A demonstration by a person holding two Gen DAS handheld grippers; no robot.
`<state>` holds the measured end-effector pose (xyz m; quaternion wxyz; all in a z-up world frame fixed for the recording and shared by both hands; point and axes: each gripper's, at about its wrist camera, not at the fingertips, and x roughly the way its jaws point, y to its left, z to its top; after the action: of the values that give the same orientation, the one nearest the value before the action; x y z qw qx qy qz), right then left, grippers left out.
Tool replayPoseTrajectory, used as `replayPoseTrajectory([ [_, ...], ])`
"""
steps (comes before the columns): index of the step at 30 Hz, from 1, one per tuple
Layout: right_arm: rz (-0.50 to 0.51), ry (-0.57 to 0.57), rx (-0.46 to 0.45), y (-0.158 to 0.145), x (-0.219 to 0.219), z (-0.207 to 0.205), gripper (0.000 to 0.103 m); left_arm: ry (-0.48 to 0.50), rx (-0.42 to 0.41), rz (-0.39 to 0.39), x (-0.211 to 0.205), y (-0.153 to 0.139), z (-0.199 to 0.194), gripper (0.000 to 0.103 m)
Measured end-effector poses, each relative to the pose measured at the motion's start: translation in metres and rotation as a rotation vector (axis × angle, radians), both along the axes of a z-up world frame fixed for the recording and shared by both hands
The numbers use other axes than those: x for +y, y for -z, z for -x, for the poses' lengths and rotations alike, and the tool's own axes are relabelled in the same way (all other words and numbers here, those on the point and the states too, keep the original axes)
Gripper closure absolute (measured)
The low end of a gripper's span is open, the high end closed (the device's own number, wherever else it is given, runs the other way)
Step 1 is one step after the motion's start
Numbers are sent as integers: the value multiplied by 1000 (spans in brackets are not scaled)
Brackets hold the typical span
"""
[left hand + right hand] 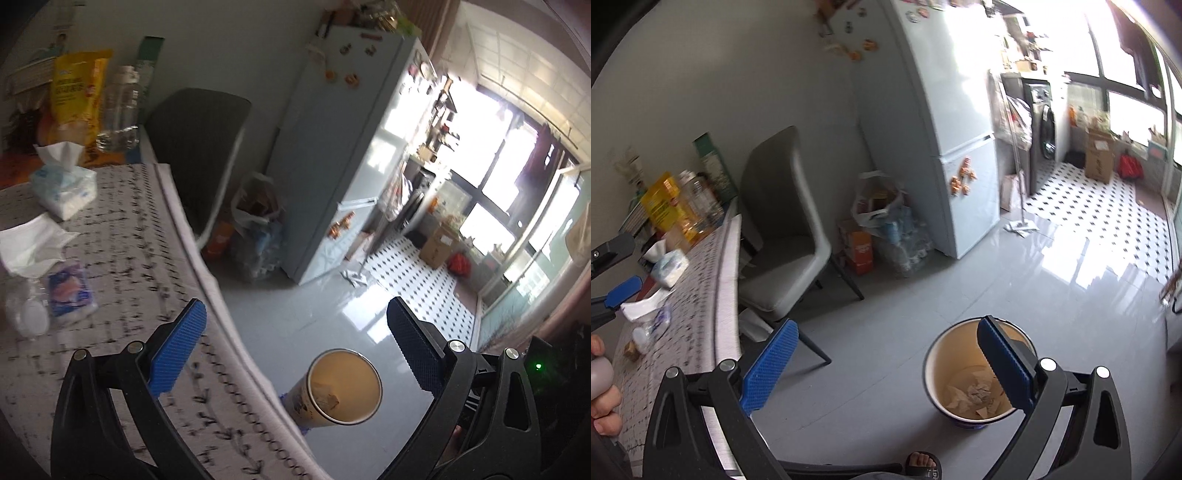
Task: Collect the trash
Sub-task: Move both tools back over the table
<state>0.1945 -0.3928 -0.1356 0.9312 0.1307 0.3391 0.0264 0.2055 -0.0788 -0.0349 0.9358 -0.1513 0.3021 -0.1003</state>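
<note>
Trash bin (pixel 975 373): a round, cup-shaped container standing on the grey tiled floor (pixel 960 288), just beside the table edge. Crumpled paper scraps (pixel 977 398) lie at its bottom. In the left wrist view the same bin (pixel 343 387) appears between the two blue pads, below them on the floor.

Right gripper (pixel 886 365): jaws spread wide, holding nothing. Its right pad overlaps the bin rim in the picture; contact cannot be determined.

Left gripper (pixel 295 350): jaws spread wide, holding nothing. It is positioned over the table edge, with the left pad above the patterned tablecloth (pixel 129 258).

Items on the table, near to far:
- a crushed clear plastic bottle (pixel 26 314);
- a small crumpled blue-and-white wrapper (pixel 70 291), just beside the bottle;
- a loose white tissue (pixel 29 243);
- a soft tissue pack (pixel 62 184) with one sheet protruding;
- a yellow bag (pixel 79 88) and a clear jar (pixel 122 107) near the wall.

Beyond the table: a grey chair (pixel 783 221), then a filled plastic bag (pixel 882 206) and an orange box (pixel 862 251) on the floor against the white refrigerator (pixel 953 129).
</note>
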Motion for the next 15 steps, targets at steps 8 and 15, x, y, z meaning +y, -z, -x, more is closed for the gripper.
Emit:
replayPoseTrajectory([
  [8, 30, -85, -44, -27, 62, 14, 8, -84, -38, 41, 67, 0, 37, 6],
  [15, 51, -164, -71, -40, 114, 20, 8, -143, -72, 73, 109, -4, 69, 6],
])
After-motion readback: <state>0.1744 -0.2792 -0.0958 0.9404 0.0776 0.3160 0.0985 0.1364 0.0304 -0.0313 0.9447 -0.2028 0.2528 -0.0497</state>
